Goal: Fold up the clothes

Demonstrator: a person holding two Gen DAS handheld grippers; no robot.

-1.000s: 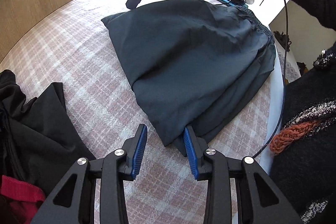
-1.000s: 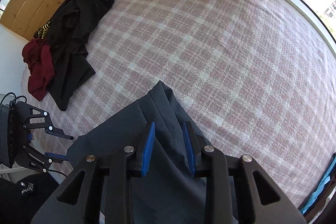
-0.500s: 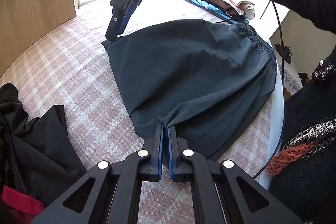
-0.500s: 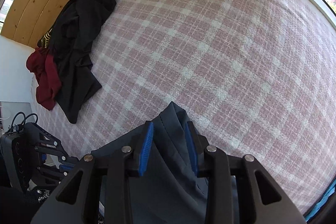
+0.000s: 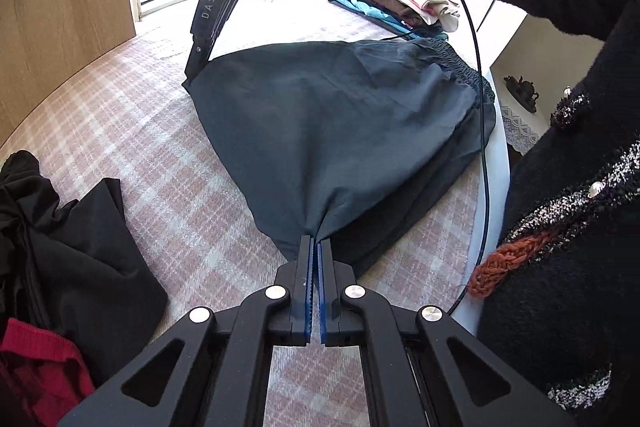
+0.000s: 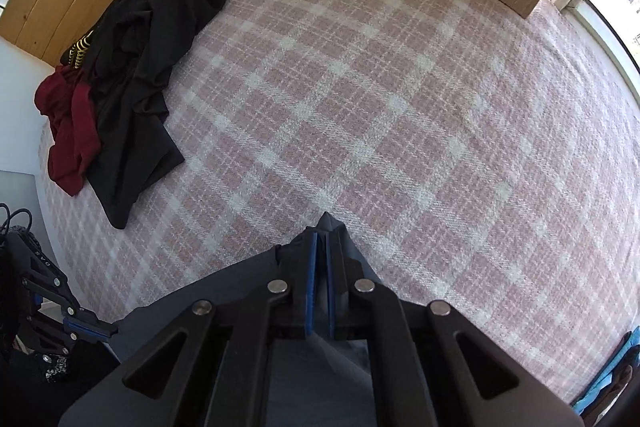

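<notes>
Dark garment (image 5: 336,131) lying on plaid surface (image 5: 152,163), elastic waistband toward near edge, both hem corners raised. Left tongs (image 5: 314,247) clenched on near hem corner, cloth drawn to a point between the blue pads. Right tongs (image 6: 319,247) clenched on far corner, a small tip of cloth poking out past the pads. Judged stage: hem gripped at both ends, ready to carry over toward waistband. Recommended: lift both corners evenly, keep hem taut between tongs, travel in step so edge lands parallel to waistband, lower flat before opening. Risk: thin grip at right corner, possible slip under tension; slack middle likely to crease. Cable (image 5: 478,107) hanging across waistband side, to be kept clear of fold. Black and red pile (image 6: 116,99) well apart, no obstruction. Folded stack (image 5: 404,7) beyond garment.
</notes>
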